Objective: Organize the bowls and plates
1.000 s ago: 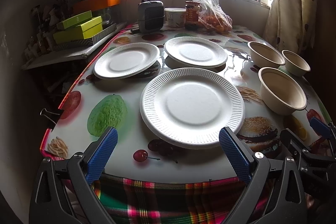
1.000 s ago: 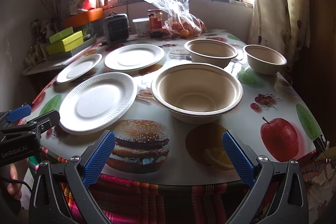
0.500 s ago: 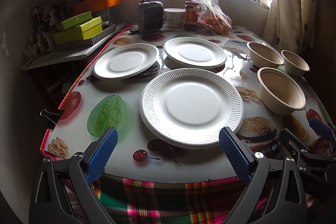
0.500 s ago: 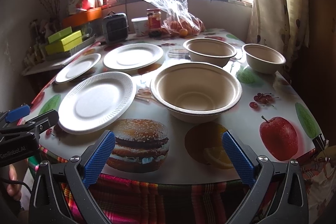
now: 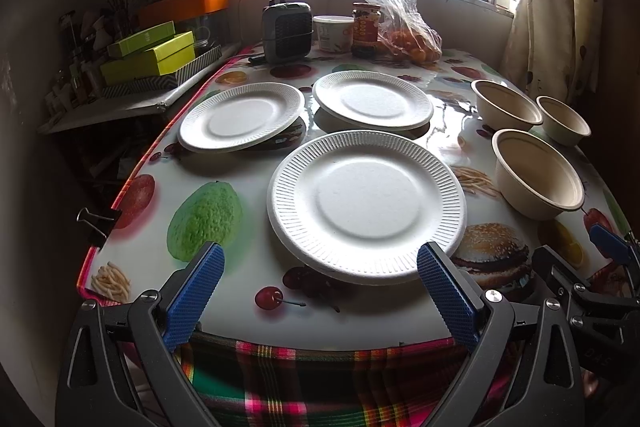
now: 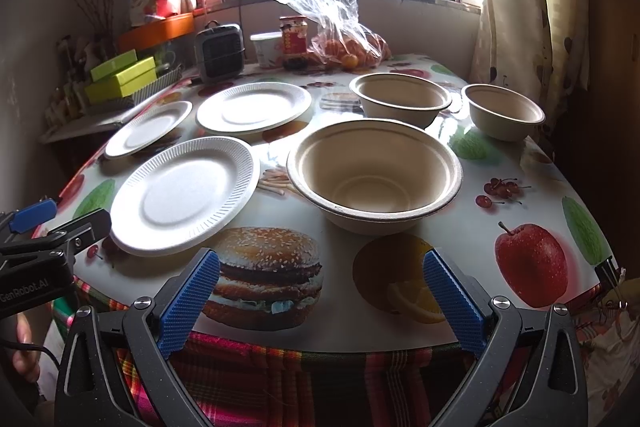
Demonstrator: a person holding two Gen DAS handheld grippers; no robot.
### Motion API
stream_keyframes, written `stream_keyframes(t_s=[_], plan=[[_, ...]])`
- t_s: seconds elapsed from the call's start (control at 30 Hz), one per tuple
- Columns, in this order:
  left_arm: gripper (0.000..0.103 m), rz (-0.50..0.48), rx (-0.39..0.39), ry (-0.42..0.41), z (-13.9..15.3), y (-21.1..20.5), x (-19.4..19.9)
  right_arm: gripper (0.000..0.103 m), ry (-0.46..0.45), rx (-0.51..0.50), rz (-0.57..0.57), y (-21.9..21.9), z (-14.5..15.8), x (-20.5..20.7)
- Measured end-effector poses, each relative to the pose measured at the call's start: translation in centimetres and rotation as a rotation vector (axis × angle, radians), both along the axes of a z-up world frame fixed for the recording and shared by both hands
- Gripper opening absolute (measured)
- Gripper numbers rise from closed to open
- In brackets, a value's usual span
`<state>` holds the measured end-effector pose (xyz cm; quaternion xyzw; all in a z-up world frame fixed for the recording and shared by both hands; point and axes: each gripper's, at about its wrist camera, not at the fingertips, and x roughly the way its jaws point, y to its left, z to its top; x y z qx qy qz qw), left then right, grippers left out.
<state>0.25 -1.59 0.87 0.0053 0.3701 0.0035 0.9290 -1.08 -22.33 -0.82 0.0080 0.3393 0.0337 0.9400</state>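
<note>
The only lettering that reads clearly is "GenRobot.AI", in pale letters on the black body of the left gripper [image 6: 32,223] at the near left edge of the right wrist view. In the left wrist view, faint raised letters on the dark frame of the right gripper [image 5: 612,255] at the near right look like "DAS", but are too dim to be sure. The red label on the jar [image 6: 293,41] at the far end of the table [image 6: 460,247] carries print too small to read.

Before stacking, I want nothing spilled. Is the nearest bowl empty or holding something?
Empty. The right wrist view looks straight into the nearest bowl: its bare beige bottom and walls show, nothing inside.
</note>
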Motion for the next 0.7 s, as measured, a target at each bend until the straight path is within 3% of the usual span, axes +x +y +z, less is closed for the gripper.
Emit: stream_keyframes(t_s=[0.33,0.7], plan=[[0.098,0.024,-0.02,-0.007,0.8,1.7,0.9,0.103,-0.017,-0.001,0.053,1.0,1.7,1.0],[0.098,0.101,-0.034,-0.031,3.1,6.4,3.6,0.103,-0.042,-0.013,0.15,4.1,5.2,5.5]])
